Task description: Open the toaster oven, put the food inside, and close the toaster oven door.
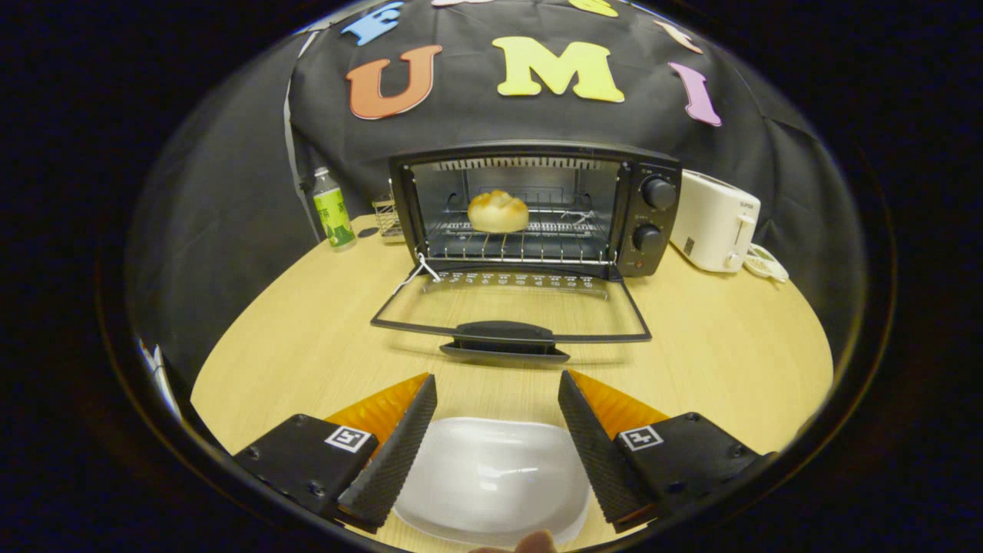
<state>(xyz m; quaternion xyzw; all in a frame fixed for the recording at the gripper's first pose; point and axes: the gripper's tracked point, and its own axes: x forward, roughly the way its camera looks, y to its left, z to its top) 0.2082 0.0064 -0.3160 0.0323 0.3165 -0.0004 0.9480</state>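
Bread roll [498, 211] is already sitting on the toaster oven [537, 207] rack, glass door [511, 307] lying flat open. The gripper [498, 388] is hanging spread and empty over a white dish [491, 480]; lifting by the handle [503, 332] off-centre risks slipping, letting the door drop.

Claw [498, 392]: two wedge-shaped fingers [399, 449] w/ ribbed inner faces, spread apart. Each sits on a black block w/ small screws & a square white-bordered marker tag [351, 438] on top.

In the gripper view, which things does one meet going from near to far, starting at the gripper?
Open gripper over the white plate → door handle → open glass door → wire rack → bread roll inside the toaster oven.
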